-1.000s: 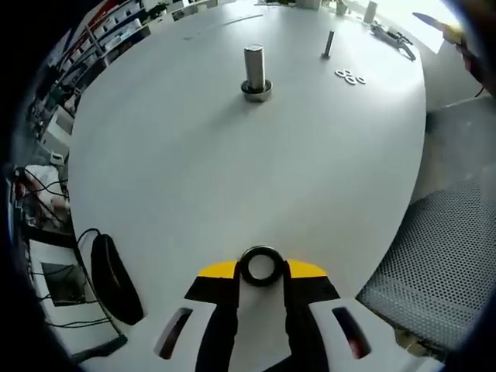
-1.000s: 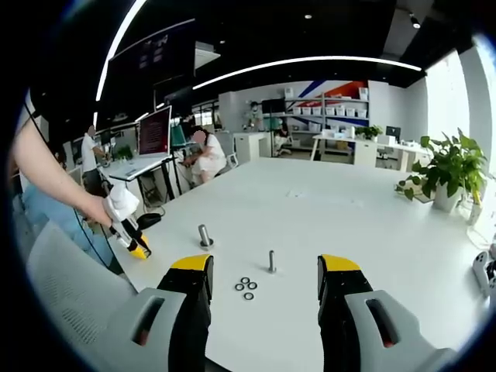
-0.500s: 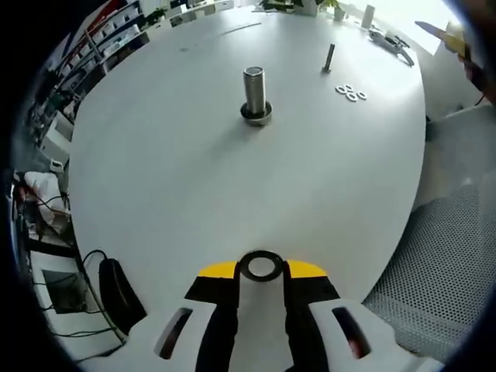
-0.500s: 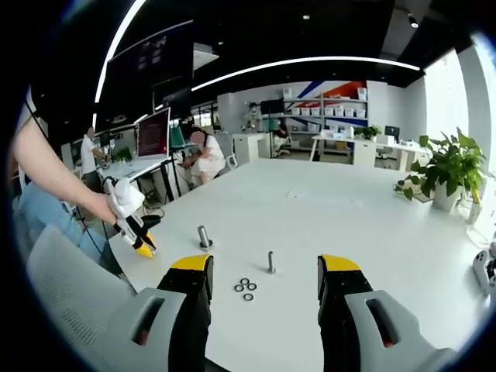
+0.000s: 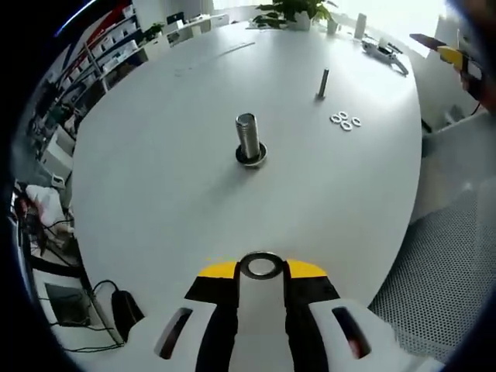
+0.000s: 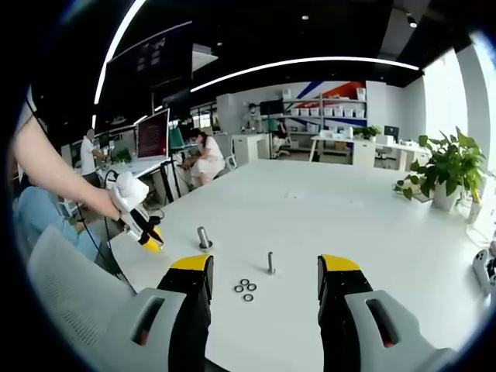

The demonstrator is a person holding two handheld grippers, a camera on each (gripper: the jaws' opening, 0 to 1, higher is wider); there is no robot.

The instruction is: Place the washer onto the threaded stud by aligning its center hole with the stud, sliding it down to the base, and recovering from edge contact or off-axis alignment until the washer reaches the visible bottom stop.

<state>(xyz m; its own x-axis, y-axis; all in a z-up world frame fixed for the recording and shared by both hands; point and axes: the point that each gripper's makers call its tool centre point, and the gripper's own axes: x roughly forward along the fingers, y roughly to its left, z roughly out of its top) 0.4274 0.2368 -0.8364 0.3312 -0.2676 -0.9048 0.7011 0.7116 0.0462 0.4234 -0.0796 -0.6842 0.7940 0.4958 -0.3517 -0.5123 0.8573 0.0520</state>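
A wide white surface (image 5: 170, 186) in an open-plan office carries the work: in the left gripper view, the left gripper (image 5: 261, 271) pinches a metal washer (image 5: 261, 266) between its yellow-tipped jaws, held flat above the near edge. Ahead of it stands the thick threaded stud (image 5: 248, 138), upright on its round base and well apart from the washer. Farther off on the same surface are a thinner upright bolt (image 5: 322, 83) and, near it, three loose washers (image 5: 345, 121) in a small cluster. Mesh chair backs (image 5: 446, 271) stand beside the surface at the right, and cables (image 5: 108, 302) lie on the floor to the left.

In the right gripper view, the right gripper (image 6: 263, 283) hangs with jaws spread and nothing between them, facing down the length of the surface (image 6: 325, 209). The room beyond shows a dark ceiling with curved light strips (image 6: 310, 60), shelving (image 6: 333, 108) against the far wall, a potted plant (image 6: 449, 170) at the right and people (image 6: 203, 153) seated at desks with a monitor (image 6: 155, 130).
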